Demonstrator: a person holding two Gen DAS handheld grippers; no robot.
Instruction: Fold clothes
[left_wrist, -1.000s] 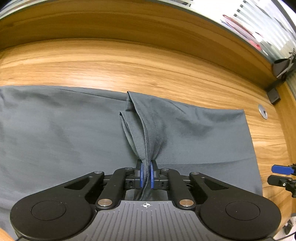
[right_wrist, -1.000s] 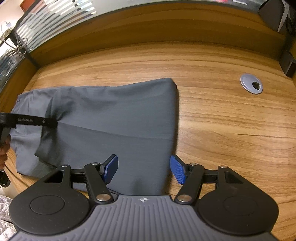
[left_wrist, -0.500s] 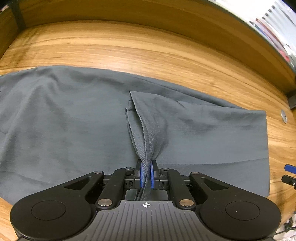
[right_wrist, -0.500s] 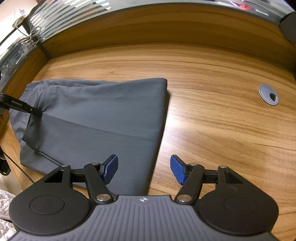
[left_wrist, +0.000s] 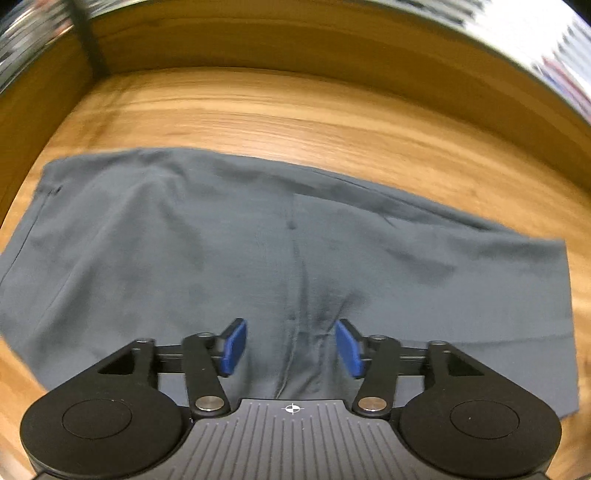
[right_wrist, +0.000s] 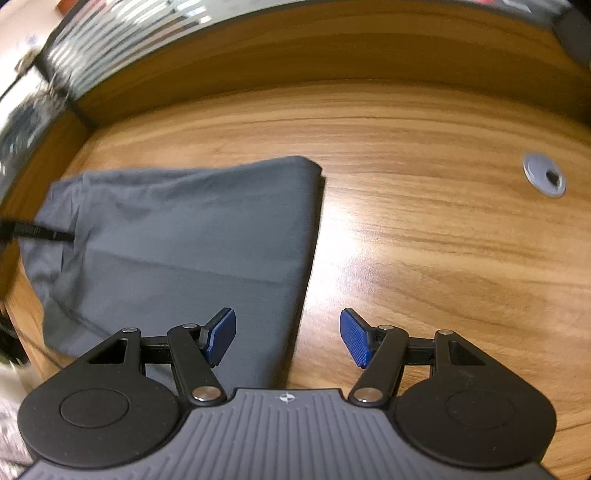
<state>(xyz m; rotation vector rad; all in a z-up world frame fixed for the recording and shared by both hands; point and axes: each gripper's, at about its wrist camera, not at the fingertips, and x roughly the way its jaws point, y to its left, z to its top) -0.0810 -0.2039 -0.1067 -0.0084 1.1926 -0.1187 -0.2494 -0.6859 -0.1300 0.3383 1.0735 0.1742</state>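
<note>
A dark grey garment (left_wrist: 258, 251) lies folded flat on the wooden table; it also shows in the right wrist view (right_wrist: 192, 236). My left gripper (left_wrist: 291, 347) is open and empty, its blue pads just above the cloth's near middle, where a seam and small wrinkles run. My right gripper (right_wrist: 288, 338) is open and empty above the garment's right edge, its left pad over cloth and its right pad over bare wood. The left gripper's black finger (right_wrist: 37, 232) shows at the garment's far left in the right wrist view.
The wooden table (right_wrist: 424, 240) has a raised wooden back rim (left_wrist: 295, 48). A grey cable grommet (right_wrist: 545, 177) sits in the table at the far right. The table's near edge shows at the left (right_wrist: 22, 291).
My left gripper has opened and let go of the pinched fold of cloth, which now lies flat. The left view has pulled back and swung left. My right gripper stays open.
</note>
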